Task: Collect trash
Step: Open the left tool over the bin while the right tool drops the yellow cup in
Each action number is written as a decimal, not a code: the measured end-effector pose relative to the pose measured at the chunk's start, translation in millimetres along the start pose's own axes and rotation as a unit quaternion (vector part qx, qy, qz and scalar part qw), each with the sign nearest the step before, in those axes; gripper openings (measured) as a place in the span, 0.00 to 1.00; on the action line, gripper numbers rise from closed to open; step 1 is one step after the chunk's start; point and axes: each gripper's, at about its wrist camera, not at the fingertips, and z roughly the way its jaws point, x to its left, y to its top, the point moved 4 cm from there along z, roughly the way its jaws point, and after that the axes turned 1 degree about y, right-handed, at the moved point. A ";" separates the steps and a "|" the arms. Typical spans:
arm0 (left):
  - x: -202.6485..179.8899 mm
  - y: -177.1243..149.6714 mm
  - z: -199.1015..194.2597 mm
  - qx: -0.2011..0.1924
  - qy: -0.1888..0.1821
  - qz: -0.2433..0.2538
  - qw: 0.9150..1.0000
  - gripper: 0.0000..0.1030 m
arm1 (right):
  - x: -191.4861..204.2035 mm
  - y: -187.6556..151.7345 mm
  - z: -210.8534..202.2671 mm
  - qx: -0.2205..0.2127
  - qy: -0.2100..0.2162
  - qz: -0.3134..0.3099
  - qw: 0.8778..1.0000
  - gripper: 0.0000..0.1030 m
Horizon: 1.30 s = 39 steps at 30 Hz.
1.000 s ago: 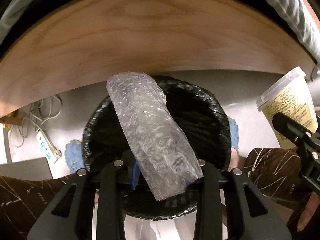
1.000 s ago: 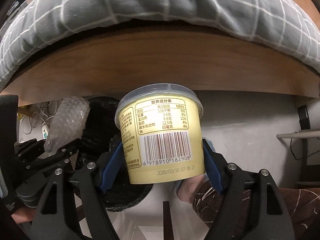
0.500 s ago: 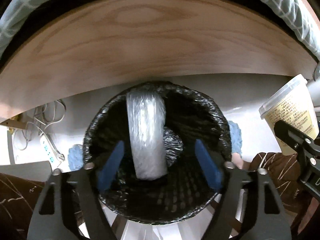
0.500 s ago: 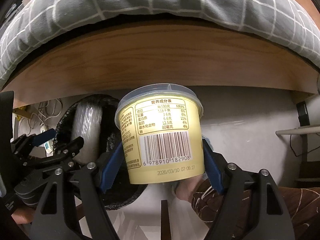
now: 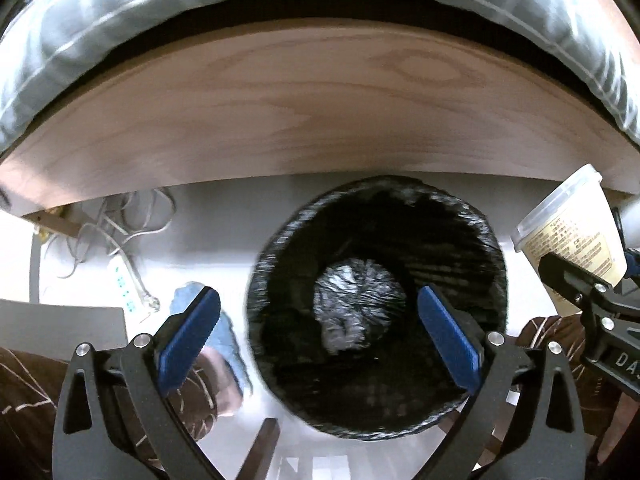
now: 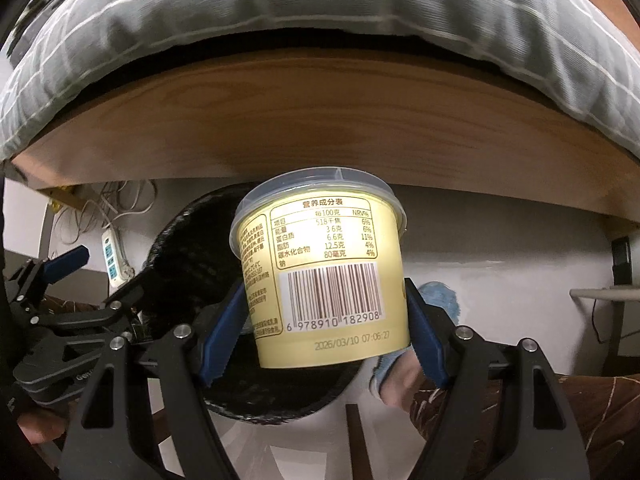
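A black-lined trash bin stands on the floor below both grippers. A roll of bubble wrap lies at its bottom. My left gripper hangs above the bin's left half, its jaws opening wide with nothing between them. My right gripper is shut on a pale yellow cup with a clear lid and a barcode, held upright over the bin. In the left wrist view the cup and right gripper show at the right edge. The left gripper shows at the left of the right wrist view.
A wooden bed frame with a grey checked quilt runs along behind the bin. A power strip with cables lies on the floor to the left. A blue slipper and a person's legs in brown patterned trousers are near the bin.
The left gripper opened and the bubble wrap dropped from it into the bin. The left gripper then shifted left of the bin. The cup moved left, over the bin.
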 end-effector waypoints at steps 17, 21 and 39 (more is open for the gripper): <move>65.4 -2.2 -12.2 -0.013 0.034 -0.040 0.999 0.94 | 57.9 4.3 20.5 0.026 0.013 -0.054 0.998 0.72; 67.6 -2.8 -10.7 -0.012 0.035 -0.045 0.998 0.94 | 56.6 6.5 21.6 0.016 0.003 -0.053 0.998 0.88; 67.3 19.7 -49.9 -0.055 0.031 -0.050 0.997 0.94 | 40.1 32.2 -25.2 -0.065 -0.047 -0.030 0.996 0.93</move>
